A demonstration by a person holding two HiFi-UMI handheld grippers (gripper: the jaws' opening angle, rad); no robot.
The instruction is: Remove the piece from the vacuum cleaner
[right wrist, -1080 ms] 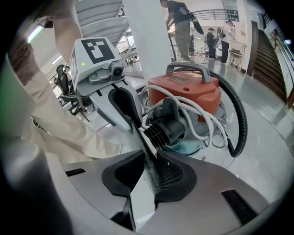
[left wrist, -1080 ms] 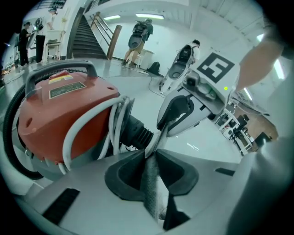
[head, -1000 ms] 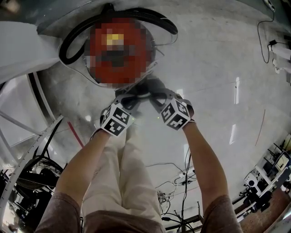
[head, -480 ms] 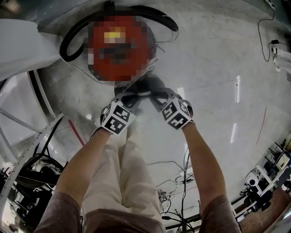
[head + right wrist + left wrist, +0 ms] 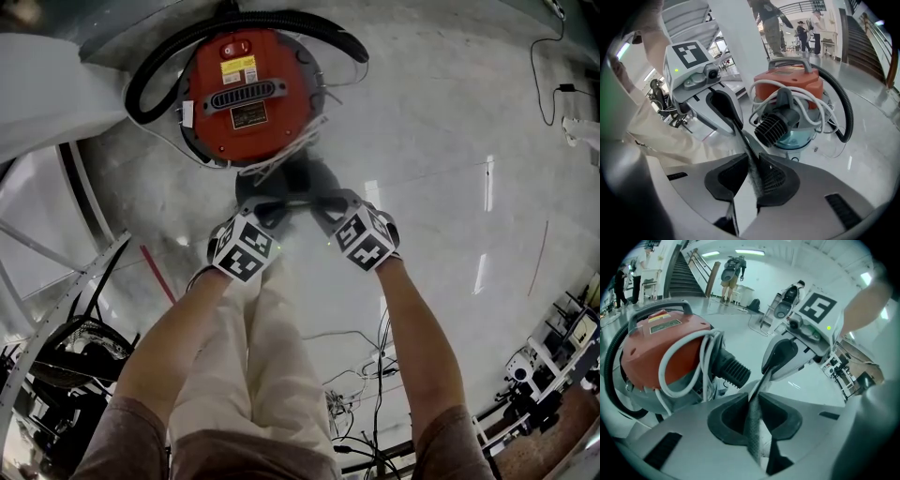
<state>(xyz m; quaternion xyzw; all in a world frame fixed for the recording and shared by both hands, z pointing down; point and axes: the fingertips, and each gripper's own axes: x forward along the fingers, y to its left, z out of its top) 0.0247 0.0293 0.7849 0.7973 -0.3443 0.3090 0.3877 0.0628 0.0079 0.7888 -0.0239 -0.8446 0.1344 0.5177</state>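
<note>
The red vacuum cleaner point(image 5: 248, 94) stands on the pale floor with its black hose point(image 5: 281, 23) curled round it and a white cable point(image 5: 684, 357) looped at its side. A thin grey mesh piece point(image 5: 298, 178) hangs just in front of its black ribbed outlet point(image 5: 771, 124). Both grippers hold this piece from opposite sides. My left gripper point(image 5: 270, 202) pinches one edge of the piece point(image 5: 753, 427), jaws closing on it. My right gripper point(image 5: 324, 199) pinches the other edge point(image 5: 752, 164), its jaws closing too. Each gripper view shows the other gripper, the right gripper point(image 5: 768, 373) and the left gripper point(image 5: 733, 124).
A white structure with metal struts point(image 5: 56, 216) runs along the left. Cables point(image 5: 375, 366) and equipment point(image 5: 544, 366) lie at the lower right, another cable point(image 5: 548, 84) at the upper right. People point(image 5: 733, 273) stand by a staircase point(image 5: 682, 273) in the background.
Both grippers stay on the grey piece in front of the vacuum cleaner. The hands have shifted only slightly.
</note>
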